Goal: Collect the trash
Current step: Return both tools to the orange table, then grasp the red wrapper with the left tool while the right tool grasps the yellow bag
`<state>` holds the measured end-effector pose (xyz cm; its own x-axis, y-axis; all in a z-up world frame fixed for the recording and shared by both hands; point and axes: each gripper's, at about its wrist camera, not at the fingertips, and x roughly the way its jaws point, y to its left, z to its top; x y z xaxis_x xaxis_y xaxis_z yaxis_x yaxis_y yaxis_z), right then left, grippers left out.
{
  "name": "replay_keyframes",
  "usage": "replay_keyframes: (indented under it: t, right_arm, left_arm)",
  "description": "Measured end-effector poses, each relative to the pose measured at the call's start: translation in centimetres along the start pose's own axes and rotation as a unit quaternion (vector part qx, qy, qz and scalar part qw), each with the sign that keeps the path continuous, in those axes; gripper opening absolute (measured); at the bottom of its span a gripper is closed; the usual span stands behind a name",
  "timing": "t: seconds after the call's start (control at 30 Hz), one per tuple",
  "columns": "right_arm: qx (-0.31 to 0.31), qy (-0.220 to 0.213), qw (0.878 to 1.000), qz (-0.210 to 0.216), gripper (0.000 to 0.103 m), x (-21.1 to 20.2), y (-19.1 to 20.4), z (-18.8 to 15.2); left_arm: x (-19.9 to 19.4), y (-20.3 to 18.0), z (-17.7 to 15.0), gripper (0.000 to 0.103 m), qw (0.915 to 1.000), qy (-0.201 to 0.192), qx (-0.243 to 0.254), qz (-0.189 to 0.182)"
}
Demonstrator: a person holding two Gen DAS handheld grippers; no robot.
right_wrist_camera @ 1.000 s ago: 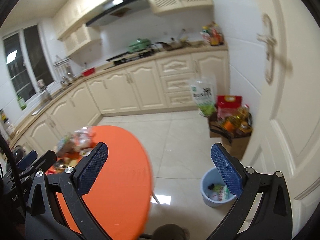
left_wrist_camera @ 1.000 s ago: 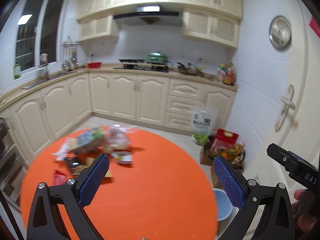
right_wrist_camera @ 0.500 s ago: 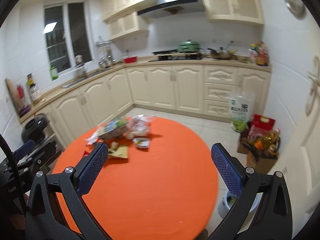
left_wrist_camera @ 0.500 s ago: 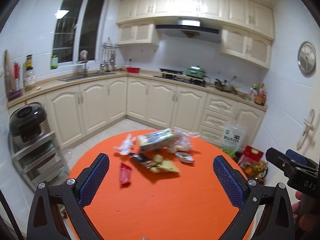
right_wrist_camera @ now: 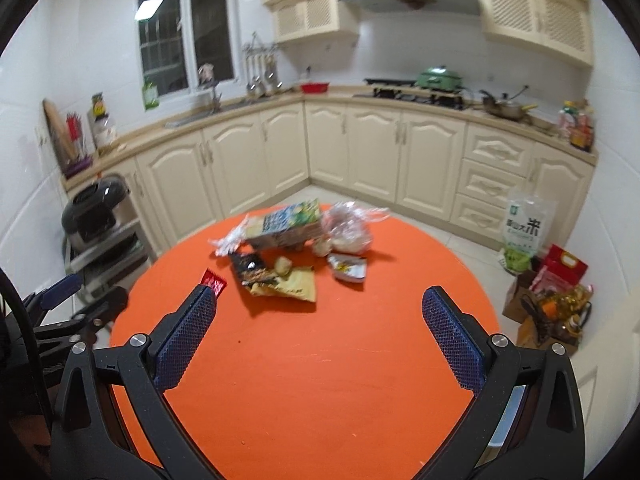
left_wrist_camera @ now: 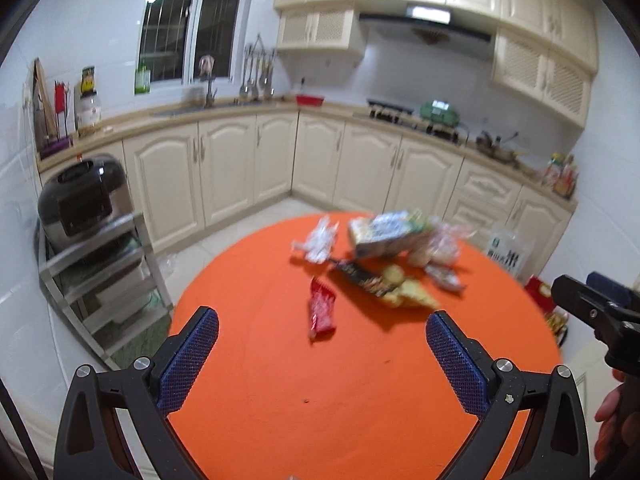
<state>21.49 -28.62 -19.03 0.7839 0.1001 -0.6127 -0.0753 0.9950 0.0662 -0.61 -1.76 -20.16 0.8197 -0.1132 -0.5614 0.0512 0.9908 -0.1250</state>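
Approach step, I judge: both grippers, left gripper (left_wrist_camera: pixel 318 354) and right gripper (right_wrist_camera: pixel 320 334), gape wide and empty; next I'd reach the red wrapper (left_wrist_camera: pixel 321 313), somewhat blurred, toward the table's (left_wrist_camera: pixel 360 400) left edge.

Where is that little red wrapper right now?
The red wrapper lies flat on the orange table, alone at the near-left edge of the trash pile, just left of the dark snack packet.

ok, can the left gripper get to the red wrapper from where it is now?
Probably yes. The left gripper is open and empty, and the red wrapper lies flat by itself just ahead on the orange table, apart from the main trash pile, with nothing between.
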Motion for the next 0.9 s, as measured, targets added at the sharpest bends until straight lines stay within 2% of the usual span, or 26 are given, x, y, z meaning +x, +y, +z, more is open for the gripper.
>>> replay_keyframes:
  t: [0.2, 0.43, 0.53, 0.63, 0.73, 0.83, 0.9]
  right_arm:
    - [-0.034, 0.043, 0.998, 0.014, 0.103, 5.5, 1.4, -0.5]
    - [-0.071, 0.089, 0.993, 0.039, 0.103, 12.2, 2.6, -0.9]
    - [-0.084, 0.109, 0.989, 0.059, 0.101, 14.8, 3.0, -1.0]
    - [-0.097, 0.124, 0.985, 0.072, 0.098, 16.9, 3.3, -1.1]
    - [-0.105, 0.135, 0.982, 0.085, 0.089, 18.7, 3.5, -1.1]
    - [-0.120, 0.144, 0.977, 0.097, 0.073, 20.0, 3.9, -1.2]
    - [-0.145, 0.142, 0.975, 0.087, 0.055, 20.3, 4.6, -1.6]
  left_arm:
    - [5.8, 1.0, 1.0, 0.102, 0.9979, 0.062, 0.000, 0.017]
    - [12.5, 2.6, 5.8, 0.102, 0.9935, 0.113, 0.001, 0.017]
    - [14.7, 4.0, 6.6, 0.097, 0.9910, 0.132, 0.007, 0.015]
    - [16.1, 4.3, 7.6, 0.086, 0.9892, 0.145, 0.011, 0.017]
    - [16.1, 4.7, 8.0, 0.076, 0.9896, 0.140, 0.018, 0.028]
    - [16.3, 5.5, 8.2, 0.059, 0.9906, 0.134, 0.012, 0.023]
    - [16.8, 5.7, 8.4, 0.039, 0.9910, 0.131, 0.013, 0.021]
